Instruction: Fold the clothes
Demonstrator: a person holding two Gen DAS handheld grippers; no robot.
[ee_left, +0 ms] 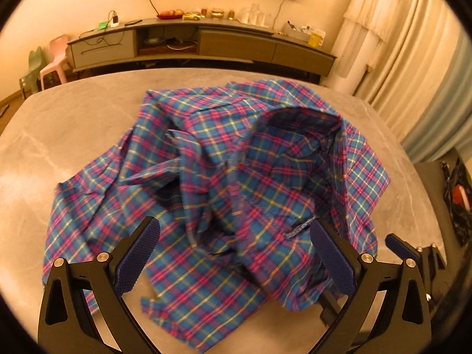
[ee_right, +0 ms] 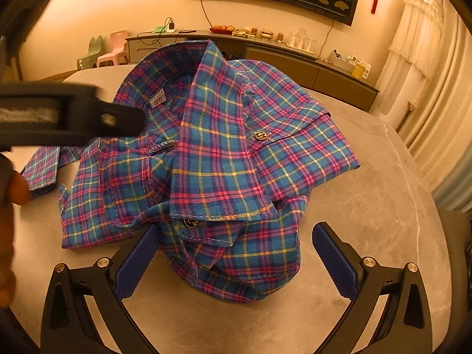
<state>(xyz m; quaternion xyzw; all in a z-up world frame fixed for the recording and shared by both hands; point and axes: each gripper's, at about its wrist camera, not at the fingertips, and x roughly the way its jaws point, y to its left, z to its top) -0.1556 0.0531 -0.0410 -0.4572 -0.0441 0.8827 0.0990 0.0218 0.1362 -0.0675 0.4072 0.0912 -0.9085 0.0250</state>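
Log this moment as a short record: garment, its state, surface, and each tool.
garment: plaid shirt, blue with pink and yellow lines
state: crumpled heap, not folded; collar with size tag up
surface: grey table
left tool: open, over the shirt's near edge, gripping nothing
right tool: open, shirt's near edge between its fingers, not clamped

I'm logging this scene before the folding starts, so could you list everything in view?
plaid shirt: one, blue-pink, crumpled on table
table: one, grey marble
size tag: one, white, inside collar
sideboard: one, brown, by the wall
small chairs: two, green and pink, left of sideboard
curtains: cream, right
left gripper: black with blue pads, jaws open over shirt
right gripper: same, jaws open around shirt edge
hand: one, left edge
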